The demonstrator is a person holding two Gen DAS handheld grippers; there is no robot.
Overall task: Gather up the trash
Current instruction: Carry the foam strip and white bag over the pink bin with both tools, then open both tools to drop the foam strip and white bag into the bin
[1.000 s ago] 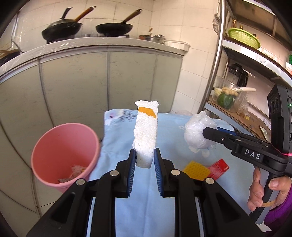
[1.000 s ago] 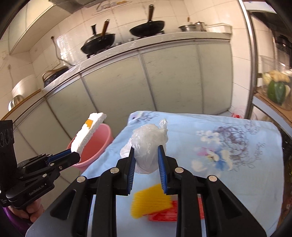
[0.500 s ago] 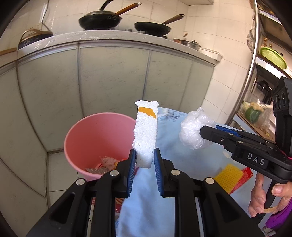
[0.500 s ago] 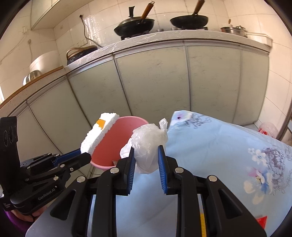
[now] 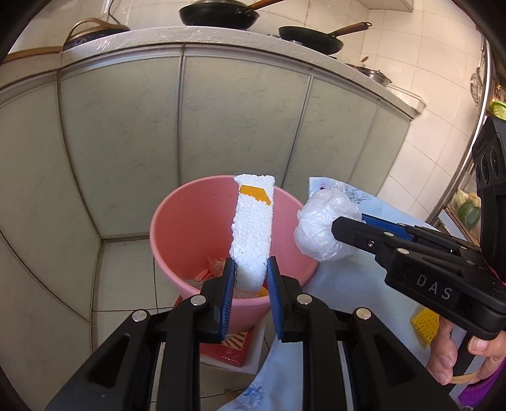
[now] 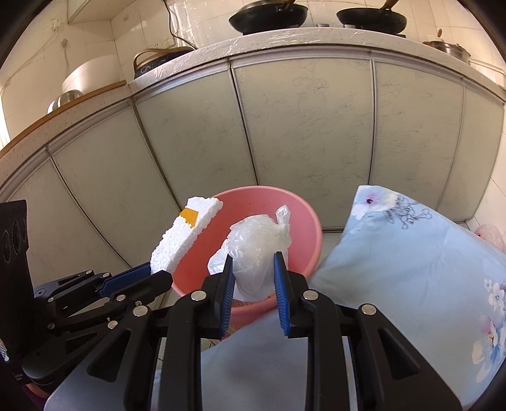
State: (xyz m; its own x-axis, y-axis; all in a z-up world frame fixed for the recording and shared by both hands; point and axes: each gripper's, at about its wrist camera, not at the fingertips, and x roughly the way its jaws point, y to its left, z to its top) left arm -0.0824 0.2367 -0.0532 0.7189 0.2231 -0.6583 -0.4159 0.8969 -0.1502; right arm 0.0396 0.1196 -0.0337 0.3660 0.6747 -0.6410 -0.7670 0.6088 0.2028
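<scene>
My left gripper (image 5: 250, 278) is shut on a white foam block (image 5: 253, 230) with an orange patch, held upright over the mouth of the pink bucket (image 5: 186, 227). My right gripper (image 6: 253, 272) is shut on a crumpled clear plastic bag (image 6: 256, 243), which hangs above the near rim of the same pink bucket (image 6: 303, 227). In the left wrist view the right gripper (image 5: 344, 227) holds the plastic bag (image 5: 319, 227) just right of the bucket's rim. In the right wrist view the foam block (image 6: 183, 234) and the left gripper (image 6: 148, 278) sit at the left. Some scraps lie at the bucket's bottom.
A table under a light-blue flowered cloth (image 6: 411, 259) stands to the right of the bucket. A yellow mesh piece (image 5: 425, 325) lies on it. Grey cabinet doors (image 5: 240, 126) rise behind the bucket, with pans (image 5: 218, 14) on the counter. A red-and-white flat item (image 5: 231, 347) lies under the bucket.
Both grippers have swung left from over the table to the pink bucket, each still holding its piece. The bucket now sits centred in both views.
</scene>
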